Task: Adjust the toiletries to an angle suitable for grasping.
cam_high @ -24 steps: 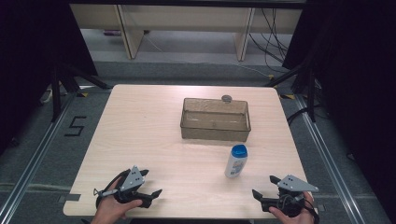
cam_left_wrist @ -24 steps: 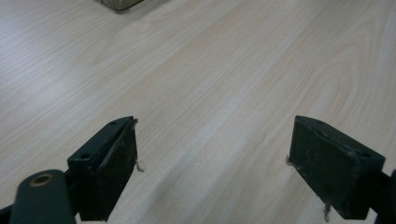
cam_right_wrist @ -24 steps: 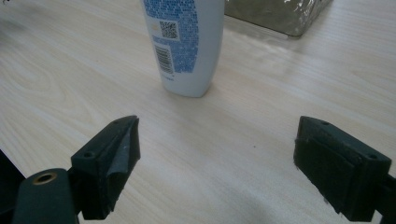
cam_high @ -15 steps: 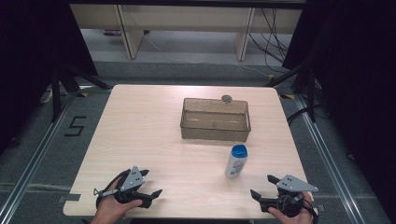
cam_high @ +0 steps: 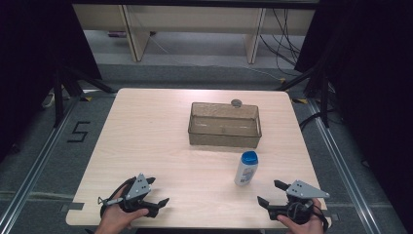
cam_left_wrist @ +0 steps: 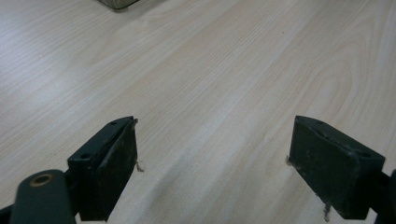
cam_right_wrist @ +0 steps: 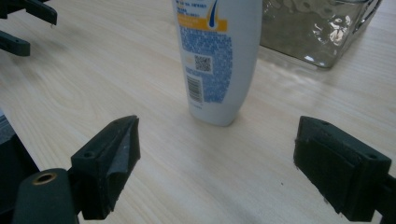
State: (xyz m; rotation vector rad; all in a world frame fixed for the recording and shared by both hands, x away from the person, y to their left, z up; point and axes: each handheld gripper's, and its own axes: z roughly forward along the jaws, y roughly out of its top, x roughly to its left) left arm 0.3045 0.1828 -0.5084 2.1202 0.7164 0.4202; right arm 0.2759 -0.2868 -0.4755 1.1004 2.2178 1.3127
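Right gripper rests near the front right corner of the surface, jaws spread wide and holding nothing. In the right gripper view the bottle stands upright just ahead of the gap between its 2 jaws, not yet between them and touching neither. From the high view the bottle, white with a blue cap, stands toward the front right of the surface, between the right gripper and the clear bin, which sits near the middle toward the far edge. The bin looks empty, though a small round thing sits at its far rim; I cannot tell what it is.

Left gripper lies near the front left corner, well apart from the bottle, its jaws also wide open over bare wood in the left gripper view.

My reading is that the step in hand is the approach to the bottle, before any grasp. The next move likely calls for the right gripper to slide forward until the bottle's body sits squarely between the jaws, then to close on it at mid height. The bottle is tall and narrow at its base, so a nudge from 1 jaw could tip it. The bin beside it seems the likely place to put it.
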